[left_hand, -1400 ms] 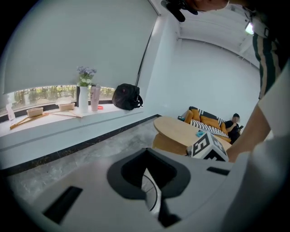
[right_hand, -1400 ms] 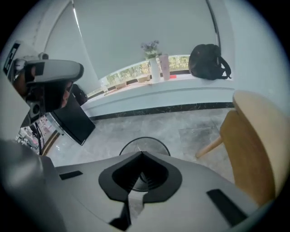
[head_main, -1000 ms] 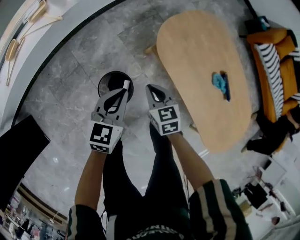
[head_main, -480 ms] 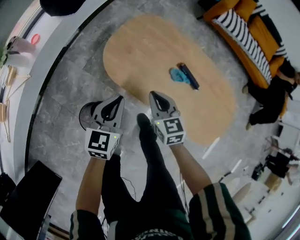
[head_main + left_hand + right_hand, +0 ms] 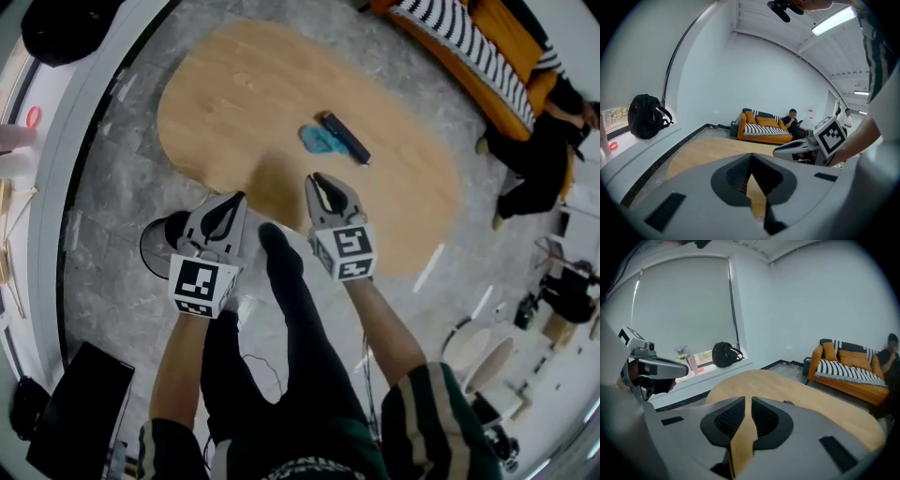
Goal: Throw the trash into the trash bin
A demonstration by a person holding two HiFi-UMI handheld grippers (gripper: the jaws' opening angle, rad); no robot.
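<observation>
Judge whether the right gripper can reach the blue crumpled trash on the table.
Probably yes: only bare tabletop lies between the right gripper and the blue crumpled trash, though its shut jaws must open first.

Crumpled blue trash [image 5: 320, 141] lies on the oval wooden table [image 5: 225, 94]; the round black trash bin [image 5: 157, 246] stands near its edge.

- I'm in what looks like an office lounge, with an orange sofa [image 5: 764, 137] with striped cushions against bare white walls.
- An oval wooden table [image 5: 234, 84] stands on a grey stone floor [image 5: 103, 253].
- A backpack [image 5: 644, 123] sits on the window ledge [image 5: 651, 150], with a strip light [image 5: 833, 21] overhead.
</observation>
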